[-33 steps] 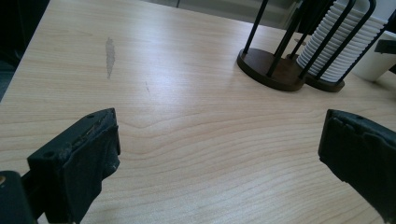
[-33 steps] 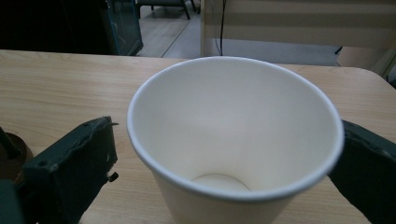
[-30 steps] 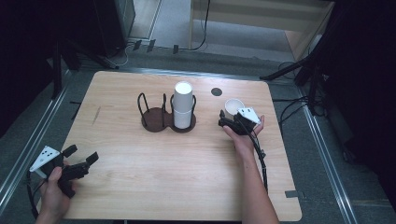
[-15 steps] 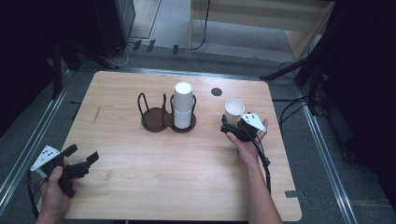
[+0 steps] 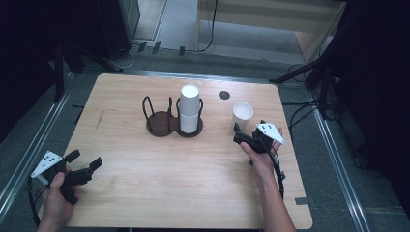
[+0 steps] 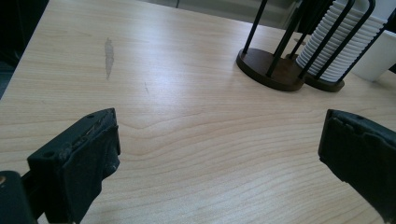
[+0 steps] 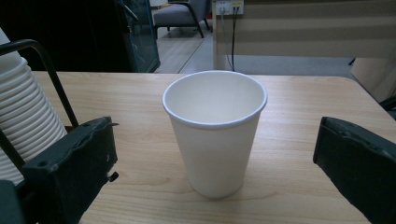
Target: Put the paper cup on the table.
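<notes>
Backing off since the earlier frame, the right claw (image 5: 238, 134) stood open just short of the white paper cup (image 5: 242, 114) upright on the wooden tabletop (image 5: 159, 169).

Left gripper view: the left claw (image 6: 219, 154) hung open, empty.

Right gripper view: the released cup (image 7: 215, 130) stood between the jaws; fetching another from the white stacked cups (image 7: 21, 116) seemed next.

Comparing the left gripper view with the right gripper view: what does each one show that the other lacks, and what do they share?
Left gripper view alone: the dark wire cup holder's two round bases and a grey smudge on the wood.

Right gripper view alone: a single upright white paper cup, empty, standing between its open fingers, plus the room behind.

Both: the wooden table and the stack of white cups in the holder.
</notes>
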Demonstrator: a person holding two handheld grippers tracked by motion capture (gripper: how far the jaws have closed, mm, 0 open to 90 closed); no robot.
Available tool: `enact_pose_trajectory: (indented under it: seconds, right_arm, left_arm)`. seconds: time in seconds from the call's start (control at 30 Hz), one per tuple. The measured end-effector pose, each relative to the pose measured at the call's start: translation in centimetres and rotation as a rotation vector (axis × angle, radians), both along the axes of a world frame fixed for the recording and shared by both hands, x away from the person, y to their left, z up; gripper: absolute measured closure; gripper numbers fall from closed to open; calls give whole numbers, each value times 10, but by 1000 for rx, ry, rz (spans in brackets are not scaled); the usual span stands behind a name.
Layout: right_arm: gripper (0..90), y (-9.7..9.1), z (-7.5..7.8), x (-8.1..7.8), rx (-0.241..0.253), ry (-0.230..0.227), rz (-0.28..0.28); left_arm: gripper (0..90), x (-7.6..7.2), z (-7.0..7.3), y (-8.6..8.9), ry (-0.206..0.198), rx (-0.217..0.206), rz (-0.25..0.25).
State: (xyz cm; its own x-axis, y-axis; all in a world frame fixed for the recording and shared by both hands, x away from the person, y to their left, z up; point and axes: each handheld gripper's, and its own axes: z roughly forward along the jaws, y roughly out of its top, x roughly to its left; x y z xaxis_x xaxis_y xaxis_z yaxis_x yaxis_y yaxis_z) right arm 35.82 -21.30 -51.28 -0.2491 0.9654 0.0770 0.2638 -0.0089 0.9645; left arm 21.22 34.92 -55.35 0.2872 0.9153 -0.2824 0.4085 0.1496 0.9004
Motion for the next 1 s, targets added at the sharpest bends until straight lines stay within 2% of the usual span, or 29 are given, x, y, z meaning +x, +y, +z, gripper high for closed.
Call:
enact_pose_trajectory:
  seconds: [0.33, 1.0]
  right_arm:
    - [0, -14, 6, -18, -14, -14, -4]
    - [0, -44, 0, -47, -10, -5, -35]
  left_arm:
    - [0, 0, 0, 0, 0, 1, 0]
    - [0, 0, 0, 0, 0, 1, -1]
